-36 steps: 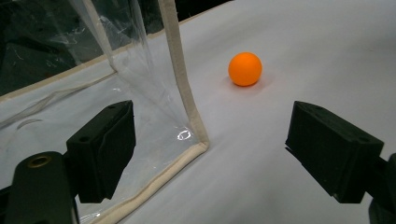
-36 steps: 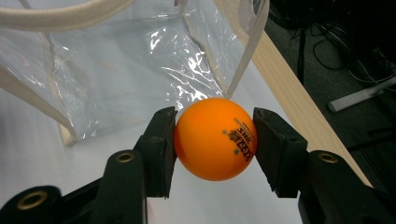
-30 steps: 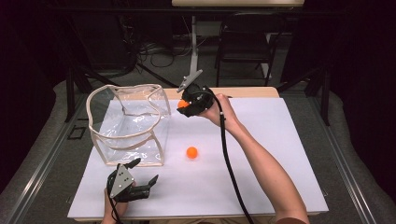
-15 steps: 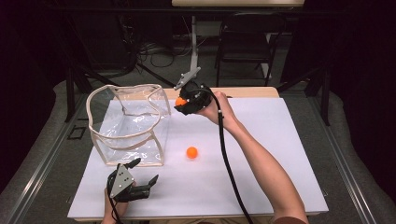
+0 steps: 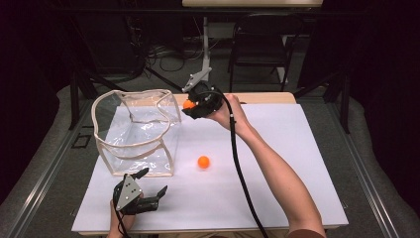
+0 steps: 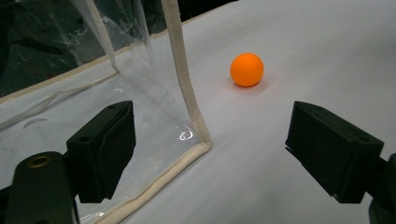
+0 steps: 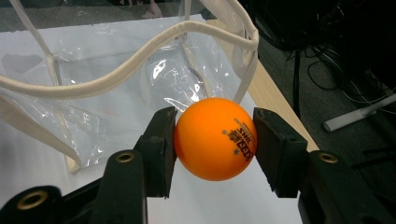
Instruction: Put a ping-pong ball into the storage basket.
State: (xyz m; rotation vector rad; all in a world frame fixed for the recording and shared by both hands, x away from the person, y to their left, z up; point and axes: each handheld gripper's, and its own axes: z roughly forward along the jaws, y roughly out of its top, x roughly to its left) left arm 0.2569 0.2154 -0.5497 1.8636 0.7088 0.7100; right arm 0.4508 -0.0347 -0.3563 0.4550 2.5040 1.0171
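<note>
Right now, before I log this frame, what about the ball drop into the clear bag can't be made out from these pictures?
- High view: the held ball is mostly covered by the right gripper; whether it is over the clear bag opening is unclear.
- Right gripper view: the small print on the ball is too small to read.
- Left gripper view: the bag is cut off by the frame's edges, so its inside is hidden.

An orange ball (image 7: 215,138) bears dark print; the clear bag (image 5: 136,131) has beige trim; the table (image 5: 297,148) is white.
</note>
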